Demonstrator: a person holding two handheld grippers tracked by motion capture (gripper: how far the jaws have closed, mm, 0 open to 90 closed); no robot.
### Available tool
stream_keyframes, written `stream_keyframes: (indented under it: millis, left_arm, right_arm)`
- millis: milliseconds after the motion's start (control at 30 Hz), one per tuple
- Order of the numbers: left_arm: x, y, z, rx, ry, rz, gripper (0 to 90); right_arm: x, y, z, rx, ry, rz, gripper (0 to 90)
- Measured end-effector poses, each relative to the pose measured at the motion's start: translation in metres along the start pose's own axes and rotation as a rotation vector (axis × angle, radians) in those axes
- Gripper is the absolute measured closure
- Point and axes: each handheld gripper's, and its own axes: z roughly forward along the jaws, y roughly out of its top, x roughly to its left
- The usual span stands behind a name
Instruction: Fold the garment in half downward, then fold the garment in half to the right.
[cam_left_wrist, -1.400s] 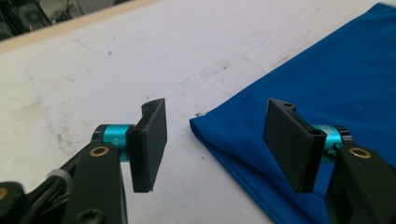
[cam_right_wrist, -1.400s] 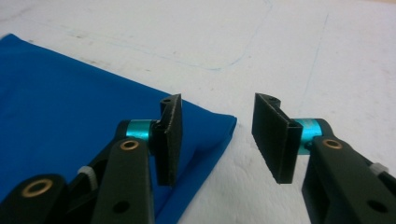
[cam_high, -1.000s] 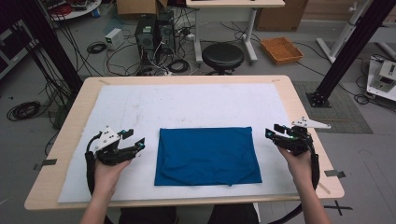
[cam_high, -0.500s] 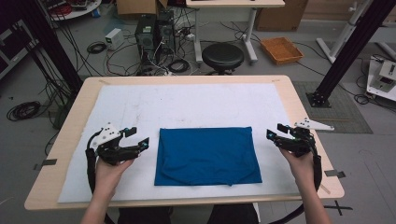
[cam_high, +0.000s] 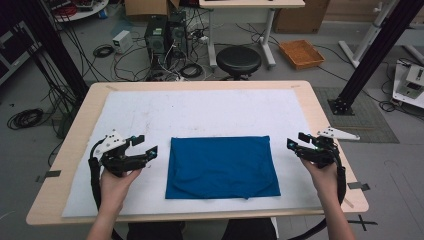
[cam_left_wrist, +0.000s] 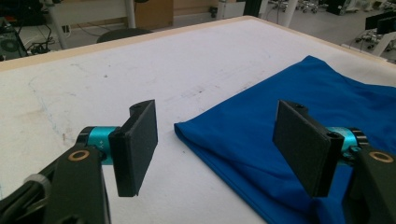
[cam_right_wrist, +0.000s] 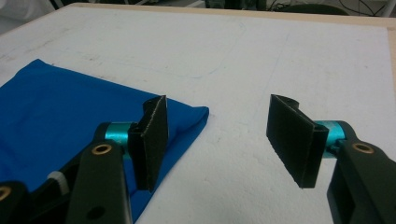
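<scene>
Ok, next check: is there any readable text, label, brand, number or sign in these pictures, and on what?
None can be read.
The blue cloth, the white mat and the wooden table bear no print.
The black pads of the left gripper and the right gripper are unmarked.
The grey box on the floor is too small to tell.

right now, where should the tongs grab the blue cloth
Probably its two far corners: the blue cloth lies flat and folded, so only edges give purchase. Bring the open left tongs in from its left side and the open right tongs from its right, sliding one jaw under.
</scene>
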Motion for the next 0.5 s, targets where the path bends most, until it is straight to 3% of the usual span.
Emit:
stream_keyframes:
  millis: [300, 500]
  left_arm:
    - [-0.0033, 0.0006, 0.0034, 0.013, -0.012, 0.009, 30.9]
    - [-0.0093, 0.0004, 0.0038, 0.027, -0.051, -0.033, 31.7]
  right_arm:
    - [0.0002, 0.0003, 0.0014, 0.004, 0.004, 0.0, 38.7]
    - [-0.0008, 0.0006, -0.0003, -0.002, 0.003, 0.003, 38.7]
